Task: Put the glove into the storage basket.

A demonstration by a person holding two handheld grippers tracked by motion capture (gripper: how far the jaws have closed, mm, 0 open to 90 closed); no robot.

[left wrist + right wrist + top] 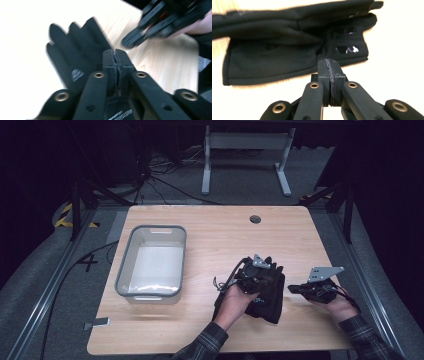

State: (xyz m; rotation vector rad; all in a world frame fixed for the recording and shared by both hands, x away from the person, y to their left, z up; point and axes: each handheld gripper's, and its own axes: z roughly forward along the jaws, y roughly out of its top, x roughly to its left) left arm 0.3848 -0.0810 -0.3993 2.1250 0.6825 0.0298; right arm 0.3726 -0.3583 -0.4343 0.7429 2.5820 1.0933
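One wooden table (210, 235). One grey bin (151, 262) on it. Black gloves (267, 292) in a single pile; the exact count cannot be told. Two handheld grippers: left gripper (257, 270), right gripper (295, 289). Two hands, one per gripper.

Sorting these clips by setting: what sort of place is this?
Probably a lab or workshop set up for recording: a wooden table on a dark floor with loose cables, yellow-black hazard tape, and a person holding grippers over black gloves.
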